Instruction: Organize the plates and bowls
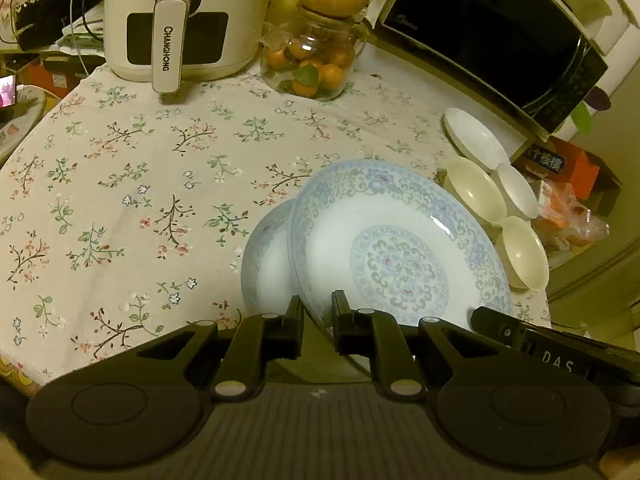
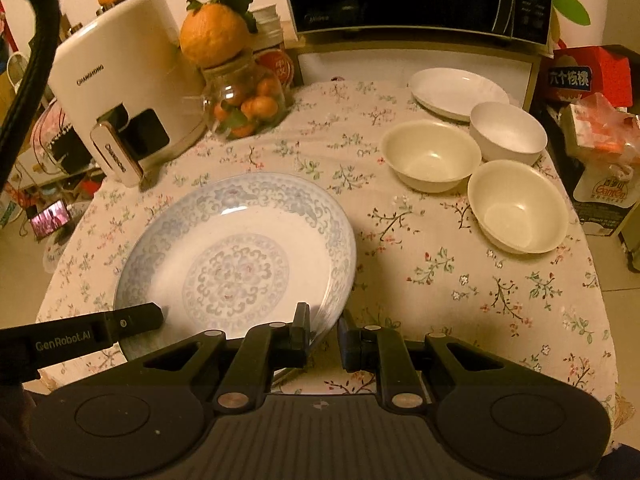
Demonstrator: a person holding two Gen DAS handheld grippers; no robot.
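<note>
Only the left wrist view shows a second patterned plate (image 1: pixel 266 264) lying under the big patterned plate (image 1: pixel 396 248); the right wrist view hides it. So the count is two patterned plates, one plain white plate (image 2: pixel 458 92) and three bowls (image 2: pixel 432 156) on the flowered tablecloth (image 1: pixel 120 184). The left gripper (image 1: pixel 318 312) and right gripper (image 2: pixel 324 326) are both nearly closed, each pinching the top plate's near rim, tilted up.
</note>
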